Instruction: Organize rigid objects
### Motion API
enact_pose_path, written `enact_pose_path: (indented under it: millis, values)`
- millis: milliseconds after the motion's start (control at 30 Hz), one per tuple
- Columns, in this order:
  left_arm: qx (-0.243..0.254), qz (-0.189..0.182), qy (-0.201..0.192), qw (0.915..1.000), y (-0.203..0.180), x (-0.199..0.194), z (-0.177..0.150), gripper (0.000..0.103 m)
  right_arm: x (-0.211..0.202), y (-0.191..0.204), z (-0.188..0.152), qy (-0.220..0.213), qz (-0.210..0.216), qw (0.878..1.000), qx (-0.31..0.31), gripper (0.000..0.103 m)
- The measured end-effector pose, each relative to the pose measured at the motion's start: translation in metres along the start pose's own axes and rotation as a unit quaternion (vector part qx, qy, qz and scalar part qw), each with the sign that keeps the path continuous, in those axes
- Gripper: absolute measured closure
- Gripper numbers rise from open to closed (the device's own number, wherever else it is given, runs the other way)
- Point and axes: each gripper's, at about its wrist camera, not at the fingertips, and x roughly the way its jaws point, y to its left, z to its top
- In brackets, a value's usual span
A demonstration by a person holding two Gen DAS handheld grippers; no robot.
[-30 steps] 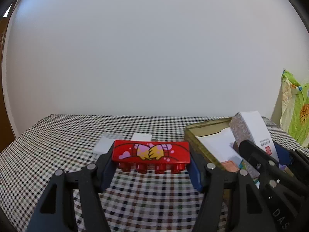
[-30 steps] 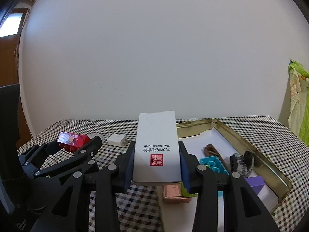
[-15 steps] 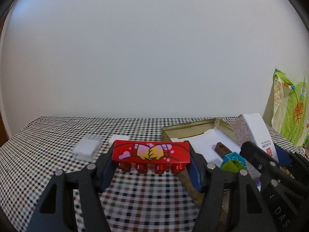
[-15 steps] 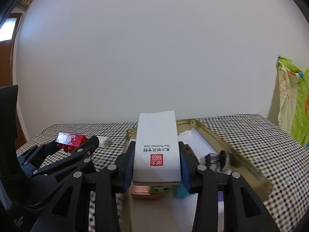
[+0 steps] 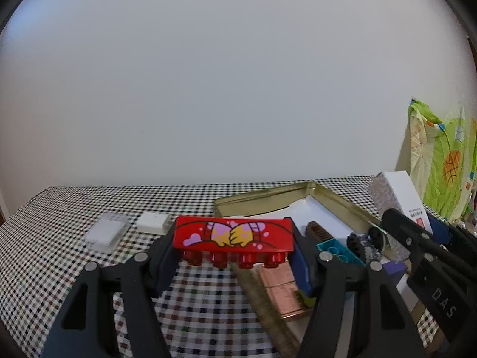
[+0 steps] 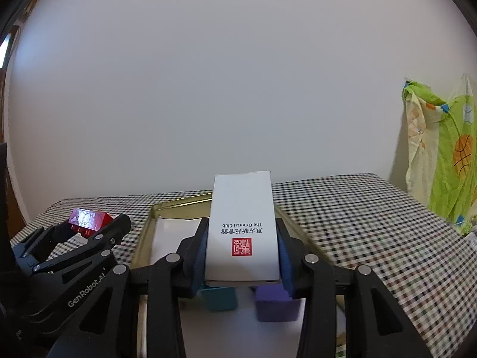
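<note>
My left gripper is shut on a red toy brick with a pink and yellow picture, studs pointing down, held above the checked tablecloth beside the gold tin tray. My right gripper is shut on a tall white carton with a red seal, held over the same tray. In the tray lie a teal brick, a purple block, a brown comb-like piece, a copper bar and a dark round toy. The left gripper with the red brick shows at the left of the right wrist view.
A clear plastic case and a white charger block lie on the tablecloth left of the tray. A green patterned cloth hangs at the table's far right. A plain white wall stands behind the table.
Both grippers have shifted right across the table, each with its object still gripped. The tray now sits more centrally under them, and its contents have come into view.
</note>
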Motion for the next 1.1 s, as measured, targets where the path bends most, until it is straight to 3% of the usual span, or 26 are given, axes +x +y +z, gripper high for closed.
enact_pose_path:
  millis: [467,1100]
  values:
    - [0.028,-0.023,0.002,0.9993,-0.03,0.008,0.004,0.039,0.003,-0.015,-0.002,0.008,-0.046,0.999,-0.007,0.059]
    - [0.035,-0.035,0.04,0.998,-0.039,0.024,0.004,0.039,0.02,-0.031,-0.006,0.009,-0.087,0.996,-0.025,0.059]
